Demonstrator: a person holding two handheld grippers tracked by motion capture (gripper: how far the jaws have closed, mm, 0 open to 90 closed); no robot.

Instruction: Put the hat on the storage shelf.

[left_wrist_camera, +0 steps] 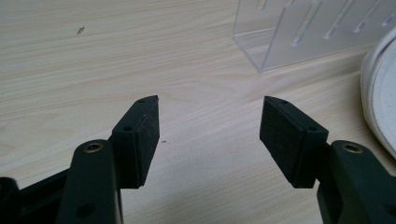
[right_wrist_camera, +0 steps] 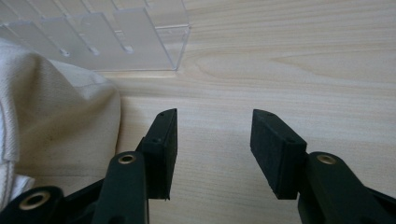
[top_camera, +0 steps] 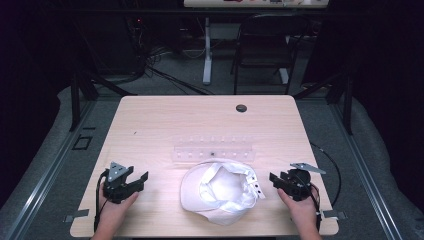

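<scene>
A white cap [top_camera: 220, 191] lies upside down near the table's front edge, its inside facing up. Just behind it stands a clear acrylic rack [top_camera: 213, 150] with slots. My left gripper [top_camera: 142, 179] rests on the table to the cap's left, open and holding nothing. In the left gripper view the gripper [left_wrist_camera: 209, 140] has bare wood between its jaws, the rack [left_wrist_camera: 308, 32] upper right and the cap's edge [left_wrist_camera: 380, 98] at the far right. My right gripper [top_camera: 273, 179] sits to the cap's right, also open. The right gripper view shows the gripper [right_wrist_camera: 214, 154] beside the cap [right_wrist_camera: 51, 126] and rack [right_wrist_camera: 116, 37].
The light wooden table [top_camera: 150, 125] has a dark cable hole [top_camera: 241, 108] at the back centre. A black chair [top_camera: 265, 45] and a white table leg [top_camera: 207, 50] stand beyond the far edge. Cables trail from both grippers off the table's sides.
</scene>
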